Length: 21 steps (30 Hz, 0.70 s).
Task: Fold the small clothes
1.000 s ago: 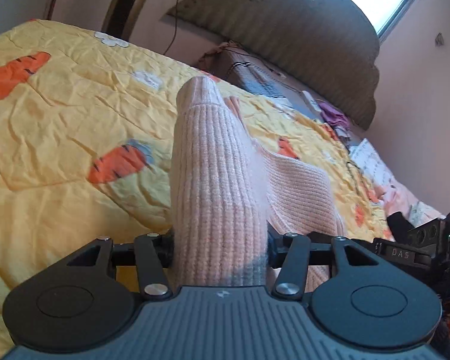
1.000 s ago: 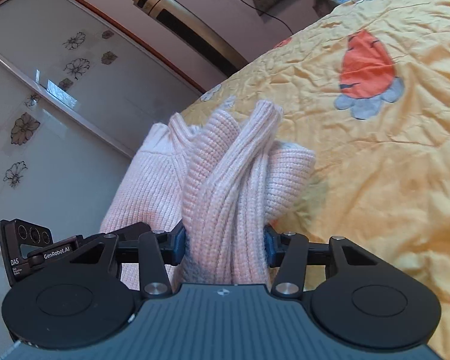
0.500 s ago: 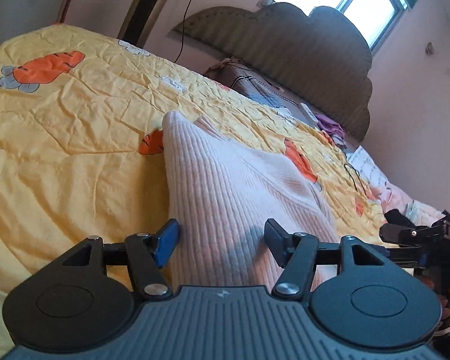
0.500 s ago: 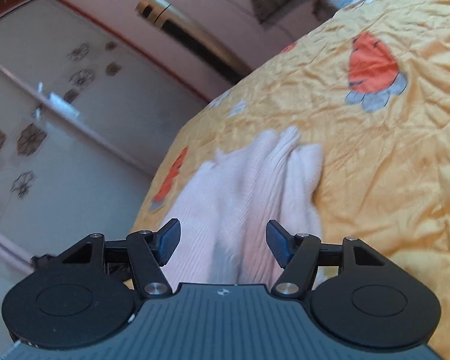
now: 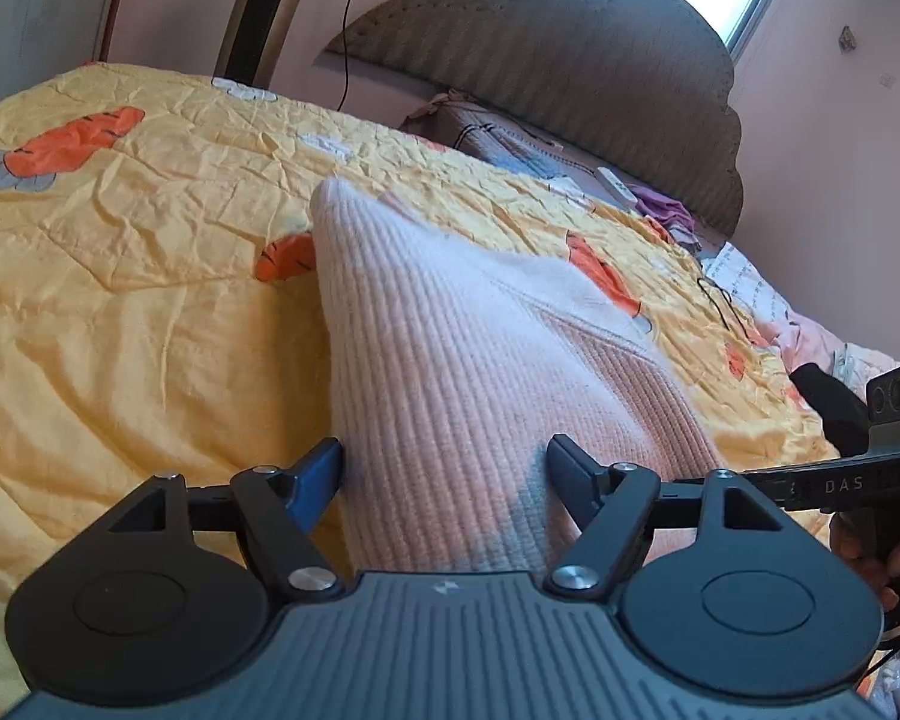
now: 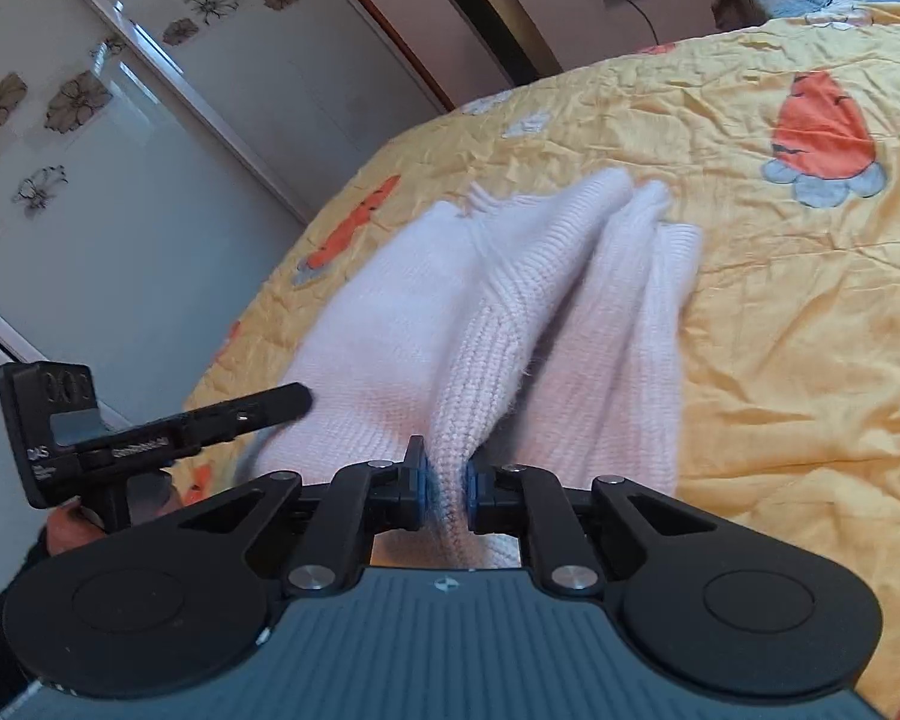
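A pale pink ribbed knit sweater (image 5: 450,324) lies spread on the yellow carrot-print quilt (image 5: 120,276). My left gripper (image 5: 444,459) is open and its jaws are still opening. The sweater's near edge lies between the blue-padded fingers (image 5: 321,468), which do not press it. My right gripper (image 6: 447,480) is shut on a raised ridge of the sweater (image 6: 510,312), whose bunched folds run away from it. Each gripper shows in the other's view: the right gripper's body (image 5: 894,456) at the right edge, the left gripper's body (image 6: 150,420) at the left.
A padded headboard (image 5: 570,72) with pillows and loose clothes (image 5: 660,204) stands at the bed's far end. A flower-patterned sliding wardrobe door (image 6: 120,150) runs along the bed's left side. A person's hand (image 5: 888,546) holds the right gripper.
Both grippers let go of the lifted, bunched sweater and it dropped flat onto the quilt. The left jaws spread wider. The right jaws opened, then shut on a fold.
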Motion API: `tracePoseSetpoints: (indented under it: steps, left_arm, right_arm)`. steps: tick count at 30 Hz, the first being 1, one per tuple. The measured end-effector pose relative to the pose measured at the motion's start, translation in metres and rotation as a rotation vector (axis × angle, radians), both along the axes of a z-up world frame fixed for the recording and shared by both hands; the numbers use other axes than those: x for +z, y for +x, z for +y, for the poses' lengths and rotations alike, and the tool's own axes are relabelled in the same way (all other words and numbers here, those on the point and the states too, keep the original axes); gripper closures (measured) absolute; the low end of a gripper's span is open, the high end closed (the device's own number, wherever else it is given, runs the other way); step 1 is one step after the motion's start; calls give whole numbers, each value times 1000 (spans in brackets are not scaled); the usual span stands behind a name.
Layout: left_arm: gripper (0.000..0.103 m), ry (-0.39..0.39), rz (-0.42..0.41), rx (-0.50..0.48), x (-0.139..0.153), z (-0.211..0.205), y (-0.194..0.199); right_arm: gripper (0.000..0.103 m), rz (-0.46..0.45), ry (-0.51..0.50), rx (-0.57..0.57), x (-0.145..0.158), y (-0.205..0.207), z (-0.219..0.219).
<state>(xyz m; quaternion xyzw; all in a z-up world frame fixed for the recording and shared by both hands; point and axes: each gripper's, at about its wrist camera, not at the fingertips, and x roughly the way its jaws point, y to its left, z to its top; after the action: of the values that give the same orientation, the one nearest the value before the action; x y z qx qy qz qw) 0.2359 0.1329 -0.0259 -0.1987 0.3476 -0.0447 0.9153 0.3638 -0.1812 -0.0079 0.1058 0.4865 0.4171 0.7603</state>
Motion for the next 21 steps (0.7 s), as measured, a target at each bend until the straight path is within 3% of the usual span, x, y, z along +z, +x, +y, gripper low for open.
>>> tracePoseSetpoints:
  steps: [1,4,5,8,11,13,14,15,17,21]
  left_arm:
    - [25,3,7,-5,-9,-2,1]
    - [22,-130,30,33,-24,11,1]
    - [22,-143,37,41,-22,14,0]
    - [25,-102,1,45,2,13,-12]
    - [24,-161,-45,40,17,24,-21]
    - [24,-190,-19,68,12,31,-14]
    - [24,-198,11,80,7,33,-8]
    - [24,-221,38,83,-1,35,-3]
    - [23,-292,70,70,-15,34,6]
    - [18,-247,73,49,-19,21,16]
  right_arm:
    - [90,28,-28,-1,-11,3,-3]
    - [90,33,-4,-8,-29,-4,-5]
    - [89,29,5,-21,-29,-5,-6]
    - [77,57,39,-50,-27,-6,-14]
    - [51,80,110,-111,-3,-5,-27]
    - [6,-13,179,-166,18,-2,-41]
    - [0,-77,180,-202,26,1,-46]
    - [1,-122,155,-237,27,7,-47]
    - [1,-105,78,-266,21,21,-40]
    - [7,-14,-61,-194,-14,37,0]
